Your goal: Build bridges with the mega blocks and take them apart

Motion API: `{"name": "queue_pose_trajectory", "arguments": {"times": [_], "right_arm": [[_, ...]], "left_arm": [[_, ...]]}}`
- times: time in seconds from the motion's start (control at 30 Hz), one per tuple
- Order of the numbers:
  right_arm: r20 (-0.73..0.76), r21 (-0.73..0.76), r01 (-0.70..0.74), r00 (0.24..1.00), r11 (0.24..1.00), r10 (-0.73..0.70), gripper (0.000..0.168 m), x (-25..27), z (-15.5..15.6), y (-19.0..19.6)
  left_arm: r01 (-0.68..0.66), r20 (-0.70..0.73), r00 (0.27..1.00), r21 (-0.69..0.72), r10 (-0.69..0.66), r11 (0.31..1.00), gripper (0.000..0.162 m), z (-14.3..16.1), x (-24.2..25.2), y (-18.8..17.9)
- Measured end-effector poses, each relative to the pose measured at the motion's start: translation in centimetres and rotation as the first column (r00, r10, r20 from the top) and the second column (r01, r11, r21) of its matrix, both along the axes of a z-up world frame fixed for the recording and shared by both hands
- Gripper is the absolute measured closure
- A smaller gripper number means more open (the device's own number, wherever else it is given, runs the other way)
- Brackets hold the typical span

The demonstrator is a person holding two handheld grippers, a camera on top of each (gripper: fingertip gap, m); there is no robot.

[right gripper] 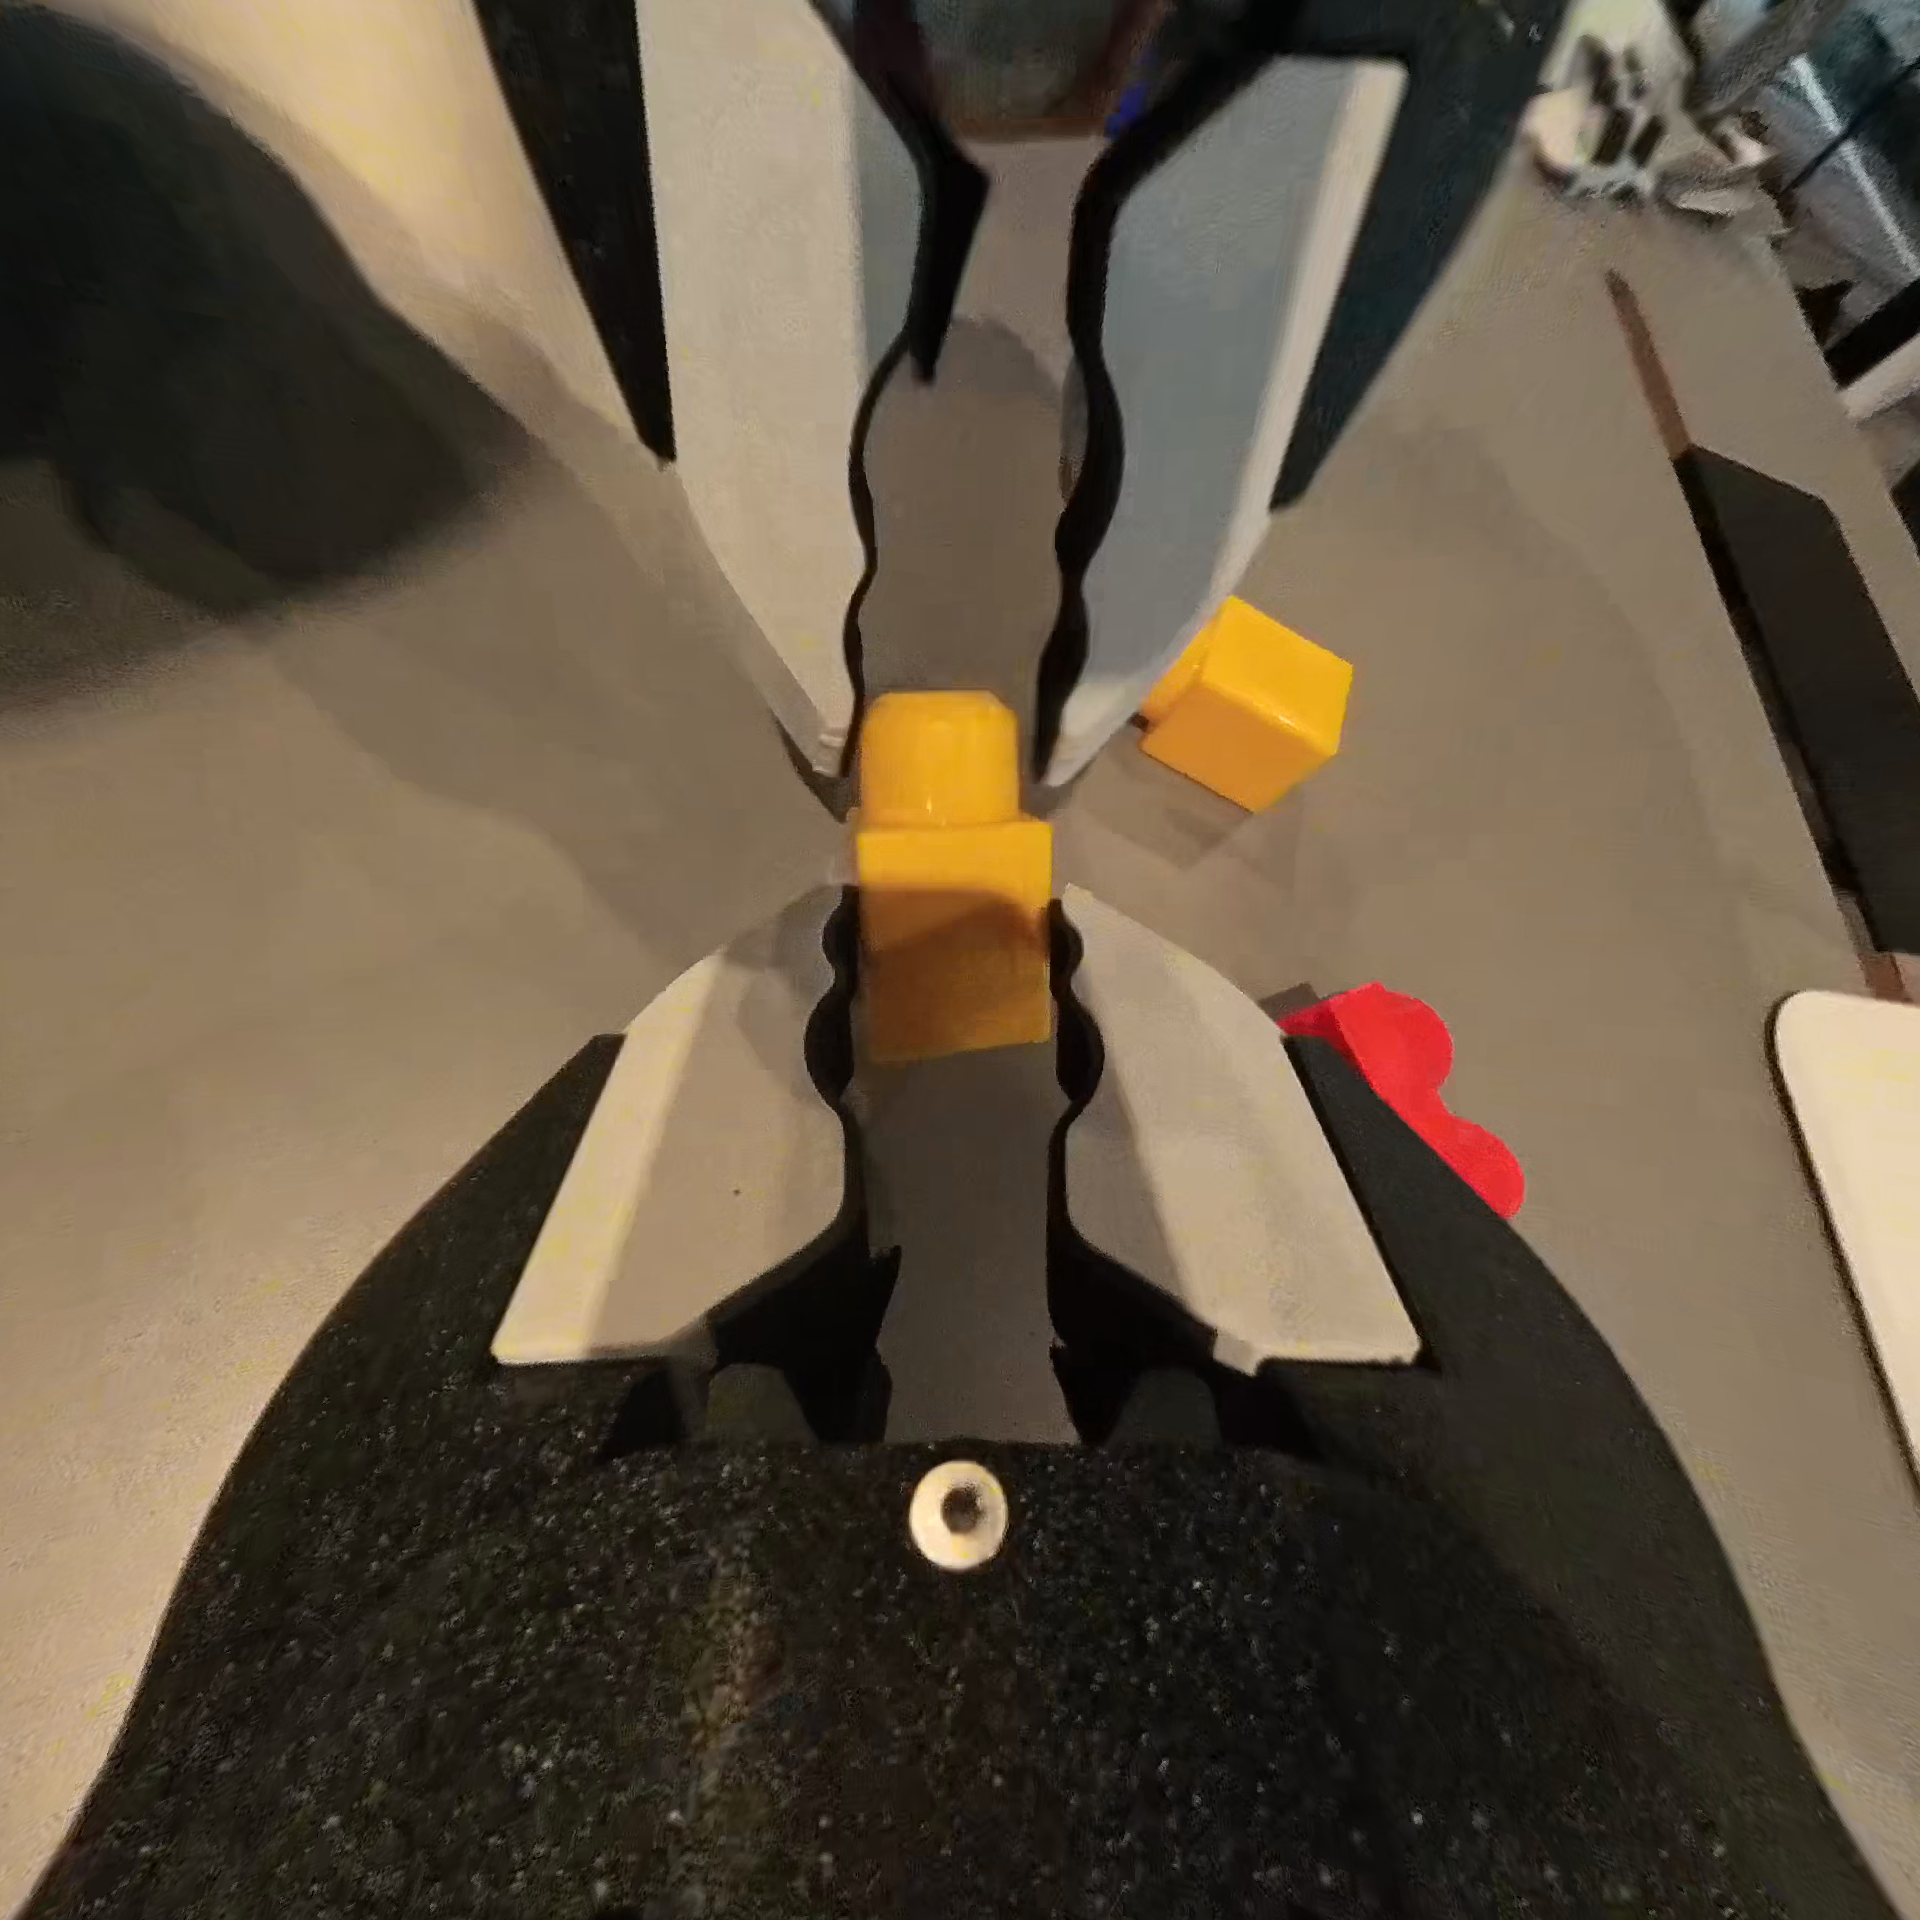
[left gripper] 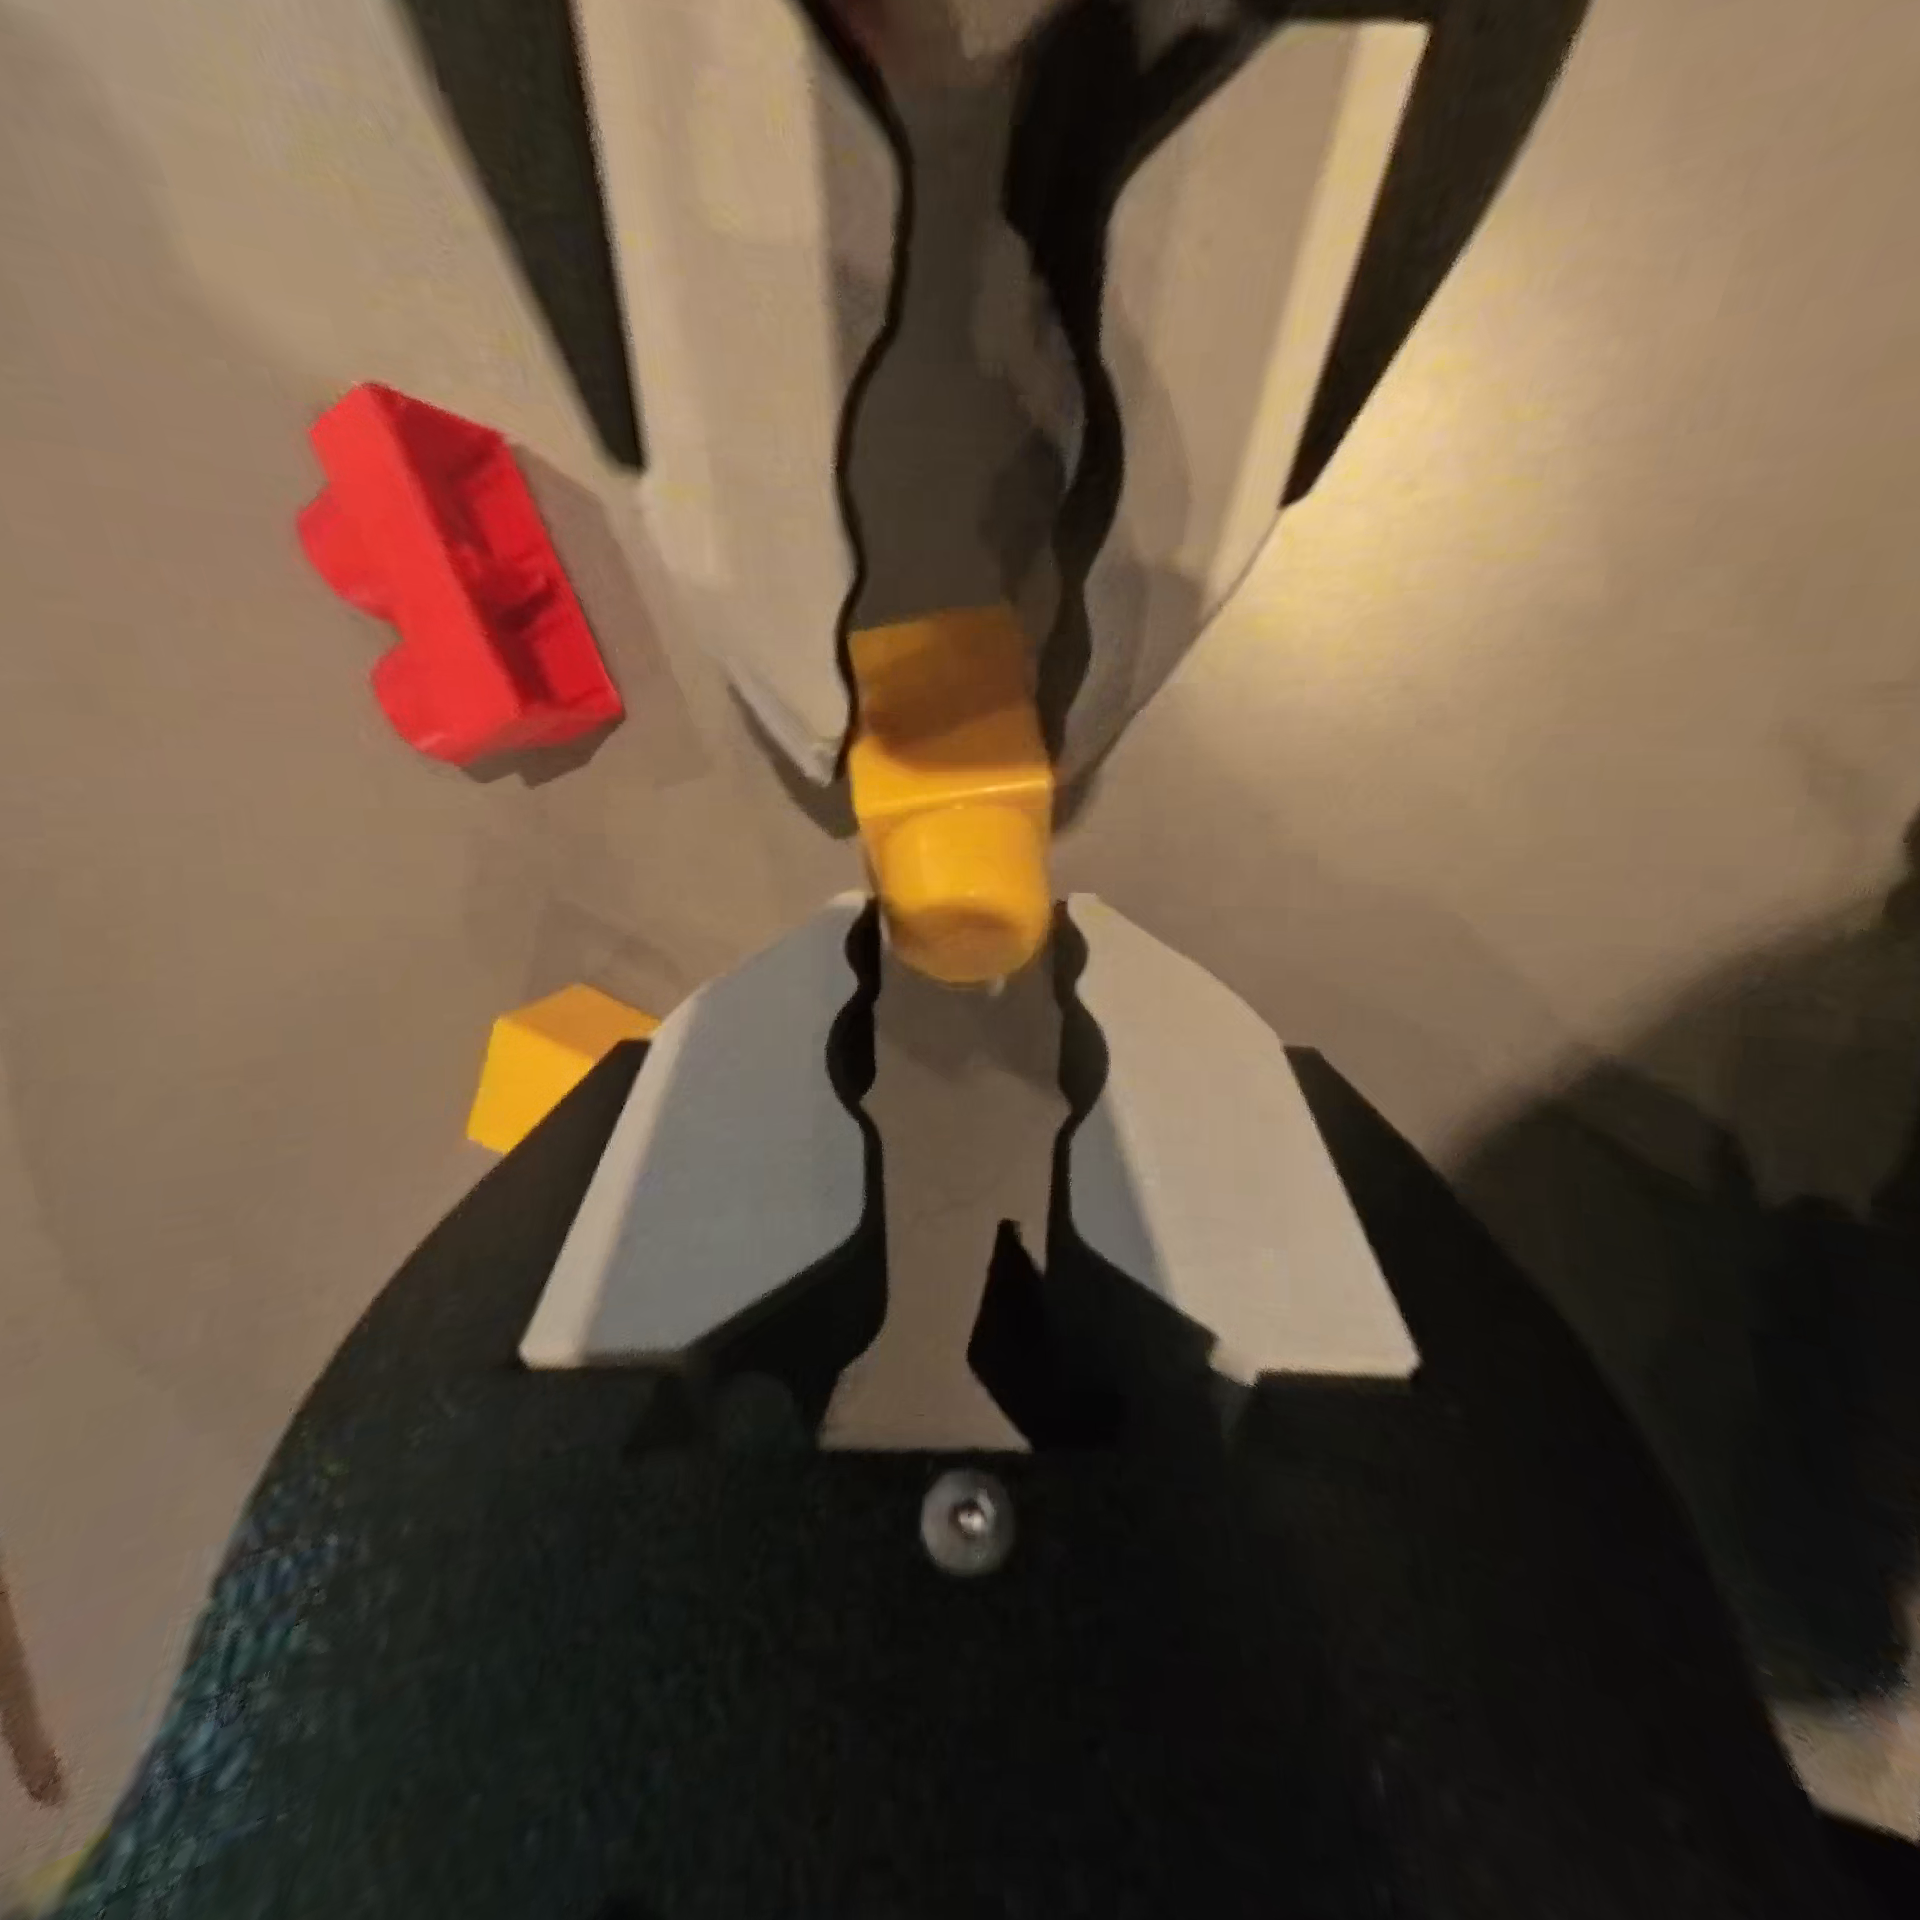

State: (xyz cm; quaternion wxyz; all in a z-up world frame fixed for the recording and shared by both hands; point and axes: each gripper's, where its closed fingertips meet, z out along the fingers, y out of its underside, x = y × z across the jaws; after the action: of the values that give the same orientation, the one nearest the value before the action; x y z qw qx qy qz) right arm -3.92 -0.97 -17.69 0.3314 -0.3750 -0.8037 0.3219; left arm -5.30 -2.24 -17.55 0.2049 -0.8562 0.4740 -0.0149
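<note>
The yellow block (right gripper: 951, 935) is clamped by the right gripper (right gripper: 954, 914); the left gripper (left gripper: 961, 920) pinches its stud. A straight handover is advised.

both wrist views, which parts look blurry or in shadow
Left wrist view: the red block and edges smear; dark shadow sits lower right. Right wrist view: the held yellow block is fairly sharp; a blurred shadow fills the upper left.

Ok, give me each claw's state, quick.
Left claw: around the stud of the yellow block; grip cannot be told.
Right claw: closed on the yellow block.
</note>
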Motion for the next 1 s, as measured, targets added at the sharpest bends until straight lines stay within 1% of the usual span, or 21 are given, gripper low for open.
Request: {"name": "queue_pose_trajectory", "arguments": {"times": [0.1,0.17,0.2,0.23,0.33,0.37,0.43,0.5,0.57,0.67,0.8,0.87,0.93,1.0], "right_arm": [[-0.094,-0.138,0.023,0.995,0.990,-0.036,0.134,0.4,1.3,0.0],[-0.155,-0.221,0.011,0.987,0.975,-0.046,0.134,0.7,2.4,-0.1],[-0.177,-0.249,0.009,0.983,0.969,-0.054,0.134,0.9,2.7,-0.1],[-0.192,-0.266,0.009,0.979,0.964,-0.063,0.134,1.1,2.9,0.0],[-0.225,-0.320,0.002,0.971,0.948,-0.077,0.134,1.6,3.5,0.3],[-0.231,-0.329,-0.003,0.970,0.944,-0.077,0.134,1.7,3.7,0.4],[-0.239,-0.324,-0.011,0.968,0.946,-0.070,0.134,2.0,3.9,0.4],[-0.237,-0.307,-0.019,0.970,0.951,-0.057,0.134,2.2,3.8,0.3],[-0.248,-0.315,-0.037,0.968,0.948,-0.044,0.134,2.3,3.8,0.1],[-0.254,-0.329,-0.050,0.967,0.943,-0.038,0.134,2.4,3.8,0.0],[-0.245,-0.323,-0.063,0.969,0.944,-0.020,0.134,2.6,3.7,-0.2],[-0.202,-0.321,-0.045,0.979,0.946,-0.021,0.134,2.7,3.1,-0.1],[-0.142,-0.308,-0.012,0.989,0.951,-0.034,0.126,2.8,2.2,0.2],[-0.121,-0.290,0.014,0.991,0.957,-0.051,0.125,2.9,1.6,0.5]], "left_arm": [[-0.094,0.117,0.990,0.112,0.080,0.989,0.115,0.8,-0.5,0.8],[-0.123,0.229,0.970,0.159,0.084,0.980,0.110,1.2,0.0,1.0],[-0.129,0.288,0.955,0.184,0.072,0.974,0.111,1.5,0.5,1.0],[-0.132,0.335,0.941,0.207,0.057,0.969,0.114,1.8,0.9,1.1],[-0.127,0.430,0.903,0.270,-0.002,0.954,0.128,2.5,1.9,1.0],[-0.132,0.454,0.891,0.285,-0.012,0.949,0.130,2.8,2.1,1.1],[-0.154,0.499,0.866,0.286,-0.010,0.946,0.128,3.1,2.4,1.2],[-0.166,0.558,0.829,0.272,-0.015,0.948,0.120,3.6,2.8,1.3],[-0.170,0.617,0.787,0.266,-0.032,0.949,0.121,4.2,3.3,1.3],[-0.143,0.636,0.770,0.254,-0.053,0.956,0.130,4.2,3.7,1.0],[-0.109,0.626,0.778,0.226,-0.058,0.968,0.131,4.0,3.8,0.8],[-0.091,0.597,0.801,0.198,-0.046,0.976,0.131,3.7,3.8,0.8],[-0.080,0.526,0.850,0.182,-0.028,0.980,0.131,3.2,3.3,1.2],[-0.058,0.445,0.895,0.165,-0.022,0.985,0.131,2.9,3.1,1.4]]}}
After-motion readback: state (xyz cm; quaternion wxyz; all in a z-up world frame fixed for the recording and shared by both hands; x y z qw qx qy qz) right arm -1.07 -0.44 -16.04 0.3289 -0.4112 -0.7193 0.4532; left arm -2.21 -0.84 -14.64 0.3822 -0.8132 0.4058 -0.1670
